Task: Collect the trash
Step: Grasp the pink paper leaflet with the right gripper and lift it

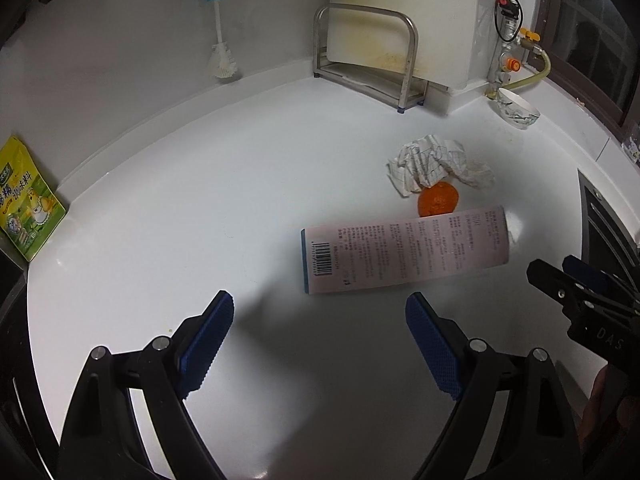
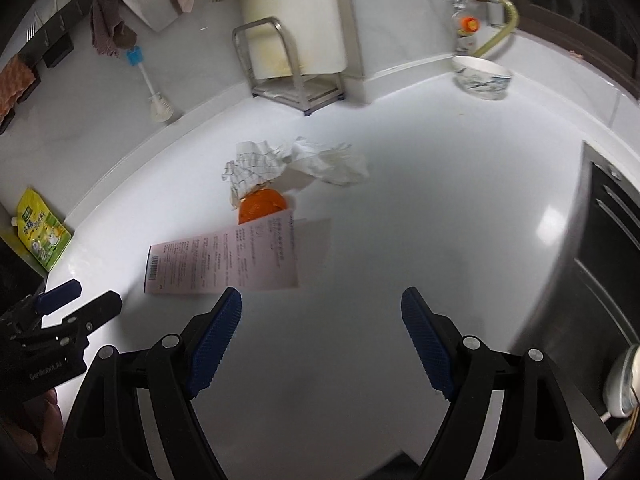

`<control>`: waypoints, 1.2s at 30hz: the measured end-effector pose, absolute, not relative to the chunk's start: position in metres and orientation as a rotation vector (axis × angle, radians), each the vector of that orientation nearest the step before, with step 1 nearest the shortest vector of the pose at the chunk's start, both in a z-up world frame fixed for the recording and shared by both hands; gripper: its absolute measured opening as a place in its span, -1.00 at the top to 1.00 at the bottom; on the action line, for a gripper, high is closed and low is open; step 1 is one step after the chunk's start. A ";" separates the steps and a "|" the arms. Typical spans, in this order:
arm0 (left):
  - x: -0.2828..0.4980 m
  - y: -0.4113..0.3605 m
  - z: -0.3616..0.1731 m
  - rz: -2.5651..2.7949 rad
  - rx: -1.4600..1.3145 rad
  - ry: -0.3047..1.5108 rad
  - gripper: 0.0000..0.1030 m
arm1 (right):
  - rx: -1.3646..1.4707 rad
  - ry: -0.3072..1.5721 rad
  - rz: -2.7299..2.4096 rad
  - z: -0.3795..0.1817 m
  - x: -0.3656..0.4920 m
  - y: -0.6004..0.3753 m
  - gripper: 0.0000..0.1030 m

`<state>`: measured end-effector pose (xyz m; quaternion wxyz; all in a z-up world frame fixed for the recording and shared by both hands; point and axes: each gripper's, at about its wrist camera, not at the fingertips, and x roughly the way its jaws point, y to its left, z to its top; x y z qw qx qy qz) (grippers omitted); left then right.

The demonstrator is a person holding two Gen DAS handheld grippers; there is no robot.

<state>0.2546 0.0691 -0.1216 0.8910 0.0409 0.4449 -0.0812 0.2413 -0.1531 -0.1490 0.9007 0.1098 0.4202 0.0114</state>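
Observation:
A flat pink carton (image 1: 404, 250) with a barcode lies on the white counter (image 1: 200, 200), also in the right wrist view (image 2: 224, 260). Behind it sit an orange peel (image 1: 438, 199) (image 2: 262, 205) and crumpled checked paper with tissue (image 1: 434, 164) (image 2: 288, 162). My left gripper (image 1: 320, 320) is open and empty, just short of the carton. My right gripper (image 2: 322, 316) is open and empty, right of the carton's near edge. Each gripper shows in the other's view, the right (image 1: 568, 284) and the left (image 2: 80, 304).
A steel rack with a cutting board (image 1: 372, 60) stands at the back wall, a bottle brush (image 1: 220, 40) to its left. A patterned bowl (image 1: 518, 110) lies near the gas valve. A yellow-green pouch (image 1: 26, 200) leans at the left. A stove edge (image 2: 608, 240) borders the right.

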 end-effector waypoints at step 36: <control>0.287 0.083 -0.140 -0.186 0.080 0.948 -0.67 | 0.201 0.888 0.252 -0.181 0.307 -0.119 0.32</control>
